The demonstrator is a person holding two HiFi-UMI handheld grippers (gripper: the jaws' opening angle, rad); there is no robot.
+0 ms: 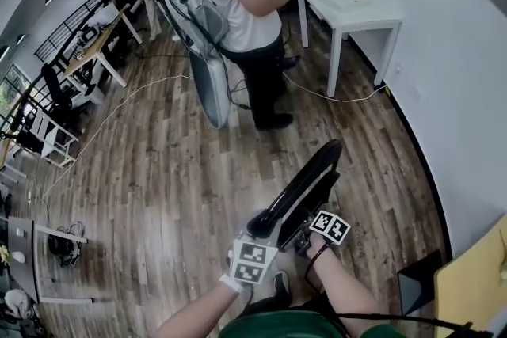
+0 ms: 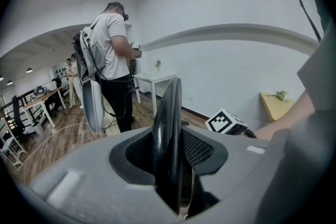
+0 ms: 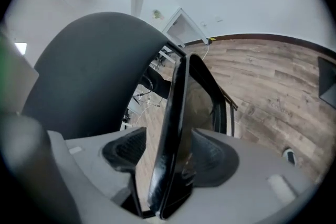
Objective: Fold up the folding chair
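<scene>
Left gripper (image 2: 170,153) squeezes the black chair (image 1: 305,182) edge between its jaws; right gripper (image 3: 169,156) jaws stand apart, loose around it.

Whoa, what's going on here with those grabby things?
A person holds a gripper in each hand, both at a black folding chair, which looks folded nearly flat. The left gripper is clamped on the chair's edge. The right gripper has the chair between its jaws, but they stand apart, not pressing.
</scene>
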